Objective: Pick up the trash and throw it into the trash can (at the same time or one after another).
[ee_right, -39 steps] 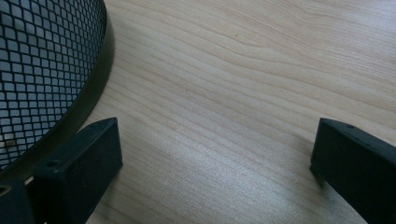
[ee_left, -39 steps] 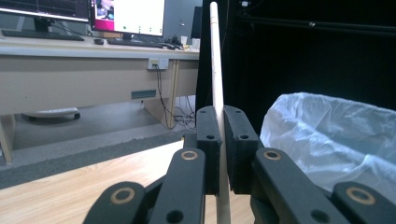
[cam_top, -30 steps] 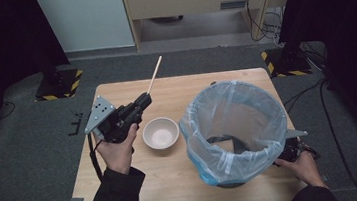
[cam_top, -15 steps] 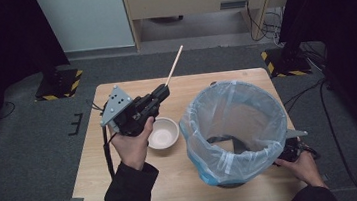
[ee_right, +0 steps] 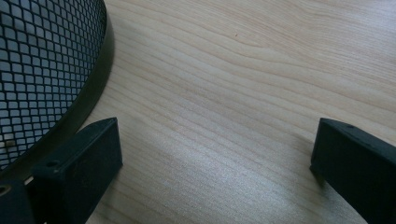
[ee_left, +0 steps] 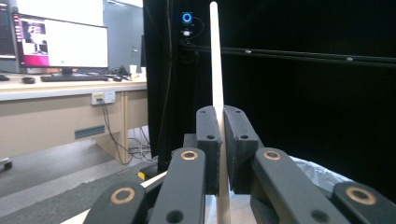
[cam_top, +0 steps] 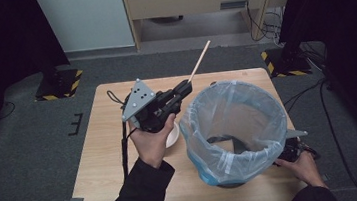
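My left gripper is held above the table, shut on a long pale wooden stick that points up and away toward the far right. In the left gripper view the stick rises between the two black pads, pinched tight. Just right of the left gripper stands a black mesh bin lined with a light blue plastic bag. A white bowl sits on the table, partly hidden under the left hand. My right gripper rests low on the table beside the bin's base, its jaws wide apart over bare wood.
The wooden table has bare room at its left and near edge. Grey carpet surrounds it. A desk with a lit monitor stands beyond, and black stands with striped feet flank the table's far corners.
My left gripper has carried the stick rightward and upward, from left of the bowl to beside the bin's rim. The hand now covers much of the bowl. The right gripper has stayed put.
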